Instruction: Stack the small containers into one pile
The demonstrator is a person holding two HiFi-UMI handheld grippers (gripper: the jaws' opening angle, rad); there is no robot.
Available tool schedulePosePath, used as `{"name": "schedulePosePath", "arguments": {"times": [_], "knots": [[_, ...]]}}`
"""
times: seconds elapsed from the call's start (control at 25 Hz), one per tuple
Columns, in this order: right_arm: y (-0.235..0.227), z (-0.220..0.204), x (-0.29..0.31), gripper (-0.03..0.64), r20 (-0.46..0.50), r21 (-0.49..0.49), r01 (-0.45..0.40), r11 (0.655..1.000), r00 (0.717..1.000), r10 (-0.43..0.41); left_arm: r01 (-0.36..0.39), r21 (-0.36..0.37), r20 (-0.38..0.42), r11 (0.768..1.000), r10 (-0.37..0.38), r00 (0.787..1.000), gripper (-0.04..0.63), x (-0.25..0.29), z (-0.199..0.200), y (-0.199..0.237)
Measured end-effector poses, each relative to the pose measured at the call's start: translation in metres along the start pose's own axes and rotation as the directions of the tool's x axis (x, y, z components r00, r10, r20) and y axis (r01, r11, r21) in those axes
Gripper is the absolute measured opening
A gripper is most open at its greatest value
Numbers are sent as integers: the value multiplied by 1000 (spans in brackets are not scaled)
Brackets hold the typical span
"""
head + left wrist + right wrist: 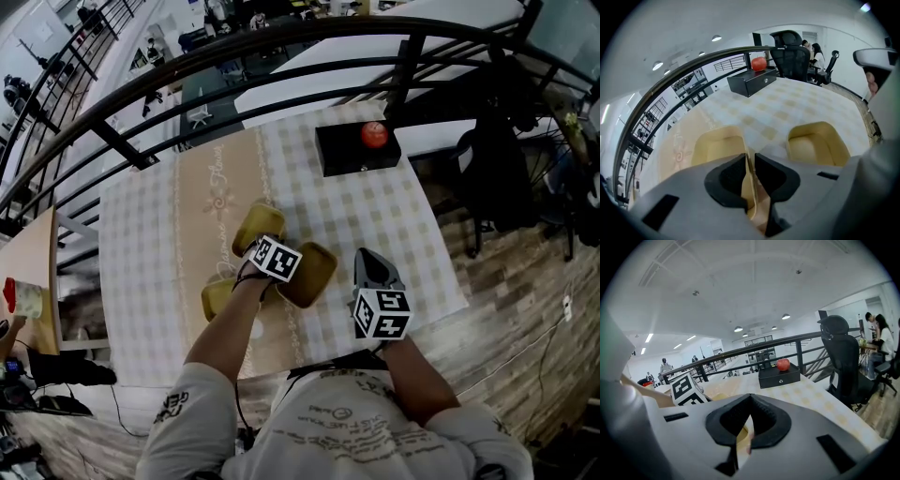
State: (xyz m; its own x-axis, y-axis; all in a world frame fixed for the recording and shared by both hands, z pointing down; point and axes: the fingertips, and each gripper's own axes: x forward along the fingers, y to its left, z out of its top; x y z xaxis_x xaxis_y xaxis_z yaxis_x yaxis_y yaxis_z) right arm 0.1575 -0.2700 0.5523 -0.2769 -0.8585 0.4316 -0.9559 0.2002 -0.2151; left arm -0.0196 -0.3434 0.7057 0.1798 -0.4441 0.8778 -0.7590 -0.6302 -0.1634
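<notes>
My left fingers (pixel 725 180) are pinched on the thin right-hand wall of the first container (pixel 717 150), one pad inside the hollow and one outside. So the left gripper (pixel 750 157) has it by the rim. I judge this edge grip leaves the hollow and the base free, so the container can be lifted and lowered into another without my jaws getting in the way. It looks to be resting on the table (pixel 412 234), but I cannot tell whether it has left the cloth.

My right fingers (pixel 771 420) are pressed together with nothing between them. The right gripper (pixel 751 401) hangs near the table's front edge, apart from the containers, likely held clear of the work.

The second container (pixel 818 143) sits just beside the first, on its right, mouth up, and is the likely base of the pile. The third container (pixel 217 298) lies behind my left wrist, near the other two. None is nested yet, so the stacking is only at its start.

At the far edge, well apart, a box (pixel 750 82) carries an apple (pixel 759 63), out of the way.
</notes>
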Motion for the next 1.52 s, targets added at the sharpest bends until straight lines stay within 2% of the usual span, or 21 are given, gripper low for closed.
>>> {"name": "schedulePosePath", "arguments": {"times": [0.16, 0.32, 0.6, 0.8, 1.0, 1.16, 1.32, 1.52], "knots": [[-4, 3, 2, 0, -1, 0, 8, 1000, 1000, -8, -15, 3, -49, 1000, 15, 999, 44, 11, -10, 7], [-6, 2, 5, 0, -10, 1, 13, 1000, 1000, -13, -25, 31, -57, 999, 26, 998, 20, 12, -14, 10], [5, 1, 10, 0, -8, -5, -5, 1000, 1000, 5, -47, 147, -3, 988, 48, 999, 12, -8, -6, 10], [21, 4, 12, 0, -3, -16, -31, 999, 1000, 31, -61, 199, 39, 978, 54, 998, 12, -36, -1, 18], [44, 10, 13, 1, 7, -30, -69, 997, 998, 70, -77, 289, 67, 954, 60, 996, 12, -73, -6, 24], [65, 11, 13, 1, 11, -37, -106, 994, 994, 106, -81, 357, 57, 931, 65, 996, 12, -97, -22, 29], [84, 9, 9, 0, 13, -48, -136, 990, 991, 137, -14, 394, 43, 919, -4, 999, 12, -119, -45, 19], [109, 4, 6, 0, 5, -61, -168, 984, 986, 168, 49, 461, -6, 886, -52, 999, 12, -142, -84, 12]]}}
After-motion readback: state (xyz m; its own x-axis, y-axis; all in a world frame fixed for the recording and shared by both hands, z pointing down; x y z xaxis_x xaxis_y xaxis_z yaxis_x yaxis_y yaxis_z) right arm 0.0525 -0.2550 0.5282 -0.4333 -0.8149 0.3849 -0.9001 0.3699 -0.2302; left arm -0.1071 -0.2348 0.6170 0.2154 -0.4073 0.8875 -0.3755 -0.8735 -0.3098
